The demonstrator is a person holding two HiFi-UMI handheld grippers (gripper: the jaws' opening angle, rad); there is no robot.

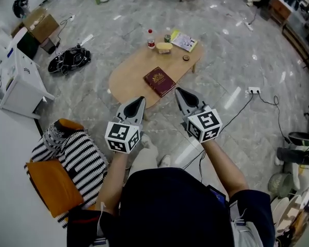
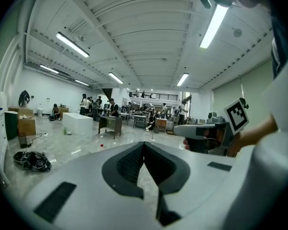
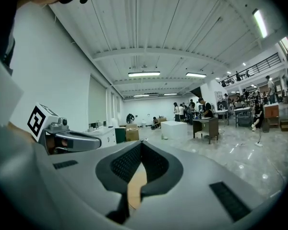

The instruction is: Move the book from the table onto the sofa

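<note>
Book (image 1: pixel 159 81) lies flat on the surface (image 1: pixel 126 78), 6 o'clock side. Bottle (image 1: pixel 151 38) and booklet (image 1: pixel 184 41) at 12-1 o'clock, well apart from it. Left gripper (image 1: pixel 140 101) at the book's 7 o'clock, right gripper (image 1: pixel 178 91) at 4; both jaws pressed together, empty. The 2 gripper views show only the hall, no book.

The light is bright and even, coming from long ceiling lamps (image 2: pixel 72 45), the nearest of which burns out to pure white. The polished floor (image 1: pixel 237 50) throws the light back as white streaks and patches of glare. Only a faint, soft shadow lies under the table (image 1: pixel 129 78). Both gripper views are strongly bowed, with black rounded corners, a slightly soft foreground and little detail in the distance.
</note>
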